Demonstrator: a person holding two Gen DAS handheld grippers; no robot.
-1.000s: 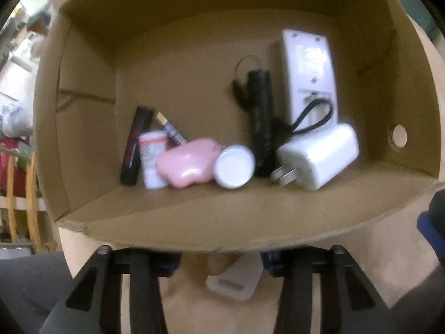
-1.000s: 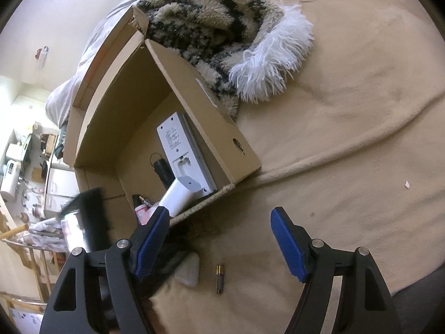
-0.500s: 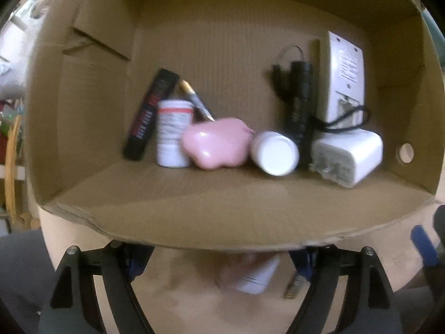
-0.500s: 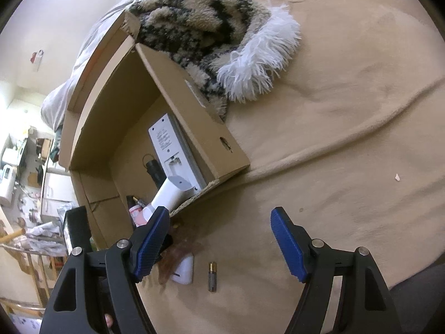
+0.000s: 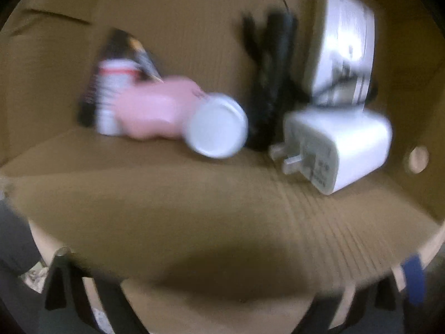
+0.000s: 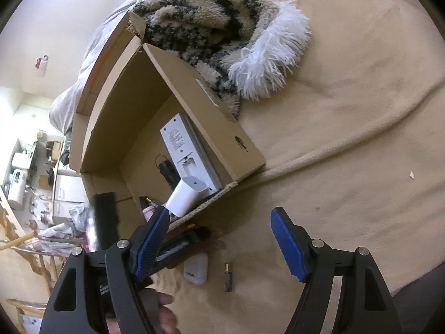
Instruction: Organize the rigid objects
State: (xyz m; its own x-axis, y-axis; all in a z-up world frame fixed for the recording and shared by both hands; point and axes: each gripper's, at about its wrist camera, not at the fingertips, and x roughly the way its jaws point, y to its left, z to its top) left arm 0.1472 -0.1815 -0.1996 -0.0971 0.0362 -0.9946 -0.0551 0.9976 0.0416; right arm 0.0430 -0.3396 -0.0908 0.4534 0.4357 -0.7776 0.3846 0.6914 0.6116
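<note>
A cardboard box [image 6: 200,103] lies tipped on the bed, its mouth towards me. Inside lie a white charger plug [image 5: 342,147], a white remote-like device [image 5: 345,55], a black flashlight [image 5: 269,89], a white-capped bottle [image 5: 217,128], a pink case [image 5: 155,111] and a small red-labelled bottle [image 5: 111,94]. My left gripper [image 5: 236,292] hangs at the box's front wall, its jaws opening wide with nothing seen between them. On the blanket in front of the box lie a small white case [image 6: 194,271] and a battery [image 6: 228,277]. My right gripper [image 6: 219,236] hovers open above them.
A shaggy patterned throw with a white fringe [image 6: 222,33] lies behind the box. The tan blanket [image 6: 347,111] spreads wide to the right. A hand [image 6: 164,306] shows at the lower left of the right wrist view. Cluttered furniture [image 6: 33,183] stands beyond the bed's left edge.
My left gripper's fingers have spread far apart and it has dropped closer to the box, so the contents look larger and blurred. The right gripper has stayed open and still.
</note>
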